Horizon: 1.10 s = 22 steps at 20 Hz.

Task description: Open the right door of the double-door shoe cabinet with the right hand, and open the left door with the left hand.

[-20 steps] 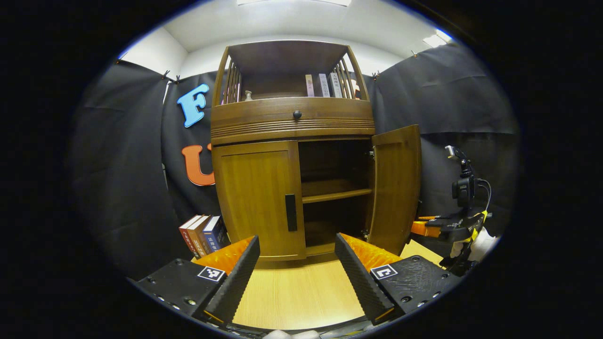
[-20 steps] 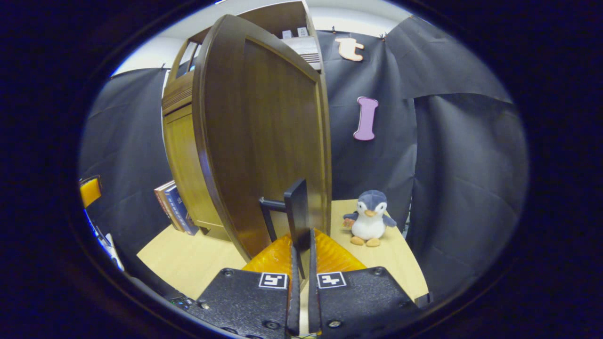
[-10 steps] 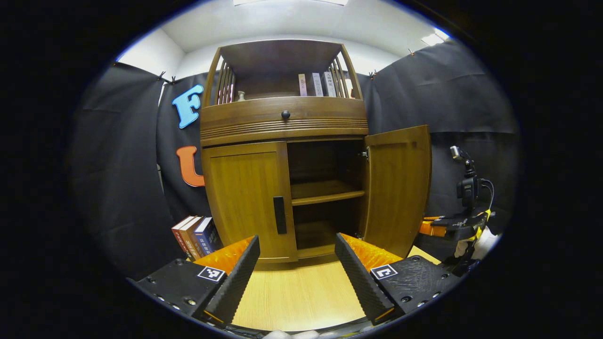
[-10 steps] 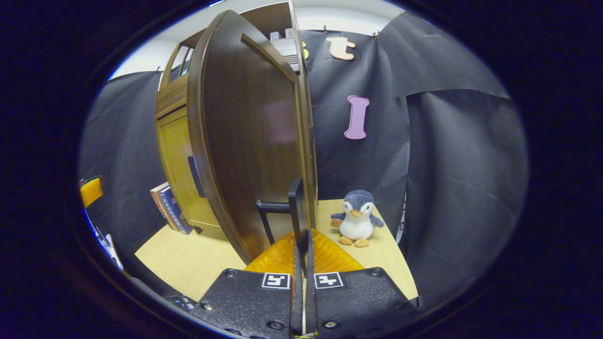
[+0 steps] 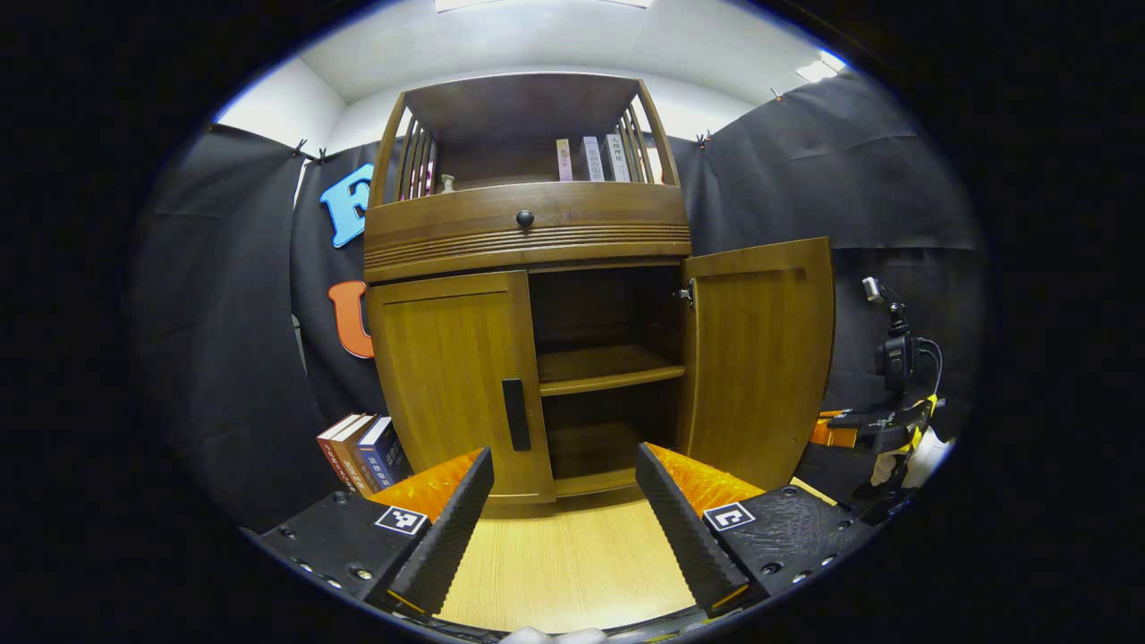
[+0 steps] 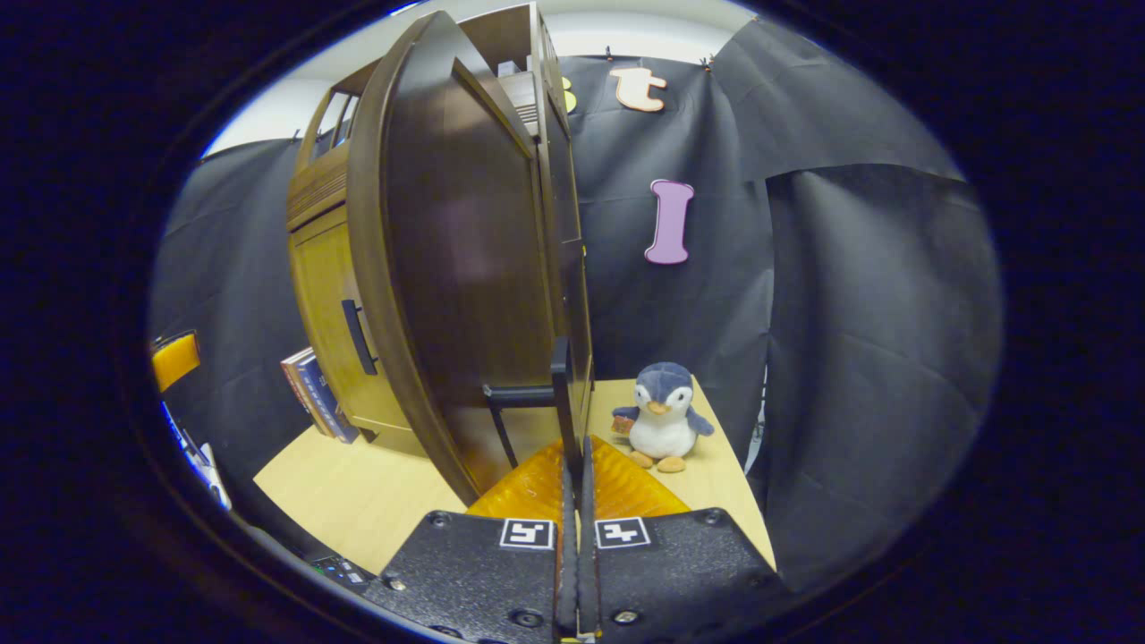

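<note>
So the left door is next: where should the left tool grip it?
On the black vertical handle at the left door's inner edge, coming straight from the front. The bar stands upright, so the open left tool's fingers should close on it from either side.

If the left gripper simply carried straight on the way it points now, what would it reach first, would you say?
Probably the brown wooden shoe cabinet. The open left gripper points near the closed left door's inner edge, by its black bar handle, beside the opened compartment. Depth is hard to judge here.
</note>
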{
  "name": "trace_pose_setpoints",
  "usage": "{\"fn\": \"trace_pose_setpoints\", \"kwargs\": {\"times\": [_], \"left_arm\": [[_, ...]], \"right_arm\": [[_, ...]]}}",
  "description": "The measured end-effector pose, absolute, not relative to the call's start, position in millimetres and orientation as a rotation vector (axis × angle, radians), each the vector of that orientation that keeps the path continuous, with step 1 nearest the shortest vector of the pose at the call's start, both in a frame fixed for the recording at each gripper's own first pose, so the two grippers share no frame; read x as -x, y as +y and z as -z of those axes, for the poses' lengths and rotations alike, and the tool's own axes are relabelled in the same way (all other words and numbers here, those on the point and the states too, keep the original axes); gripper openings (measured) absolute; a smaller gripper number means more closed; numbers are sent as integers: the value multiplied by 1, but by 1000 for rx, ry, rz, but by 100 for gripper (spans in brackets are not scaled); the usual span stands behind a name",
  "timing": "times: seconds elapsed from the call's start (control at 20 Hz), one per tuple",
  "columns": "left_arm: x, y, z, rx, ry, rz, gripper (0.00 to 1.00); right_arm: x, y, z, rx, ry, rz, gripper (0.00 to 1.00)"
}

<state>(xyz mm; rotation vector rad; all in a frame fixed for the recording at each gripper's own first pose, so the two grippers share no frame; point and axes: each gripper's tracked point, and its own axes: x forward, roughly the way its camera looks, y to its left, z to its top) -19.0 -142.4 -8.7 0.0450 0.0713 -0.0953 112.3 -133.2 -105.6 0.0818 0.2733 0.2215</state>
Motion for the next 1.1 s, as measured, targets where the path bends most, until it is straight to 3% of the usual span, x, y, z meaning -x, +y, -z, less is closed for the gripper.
{"fn": "trace_pose_setpoints", "kwargs": {"times": [0.7,1.0,1.05,1.1], "left_arm": [[-4,-185,-3,-53,66,106,96],[-9,-199,-8,-53,56,128,96],[-9,-201,-6,-45,60,141,96],[-9,-202,-6,-38,62,150,96]], "right_arm": [[-122,-151,107,-53,277,-372,5],[-121,-151,108,2,278,-376,5],[-120,-153,114,11,300,-373,6],[-116,-156,121,23,321,-380,17]]}}
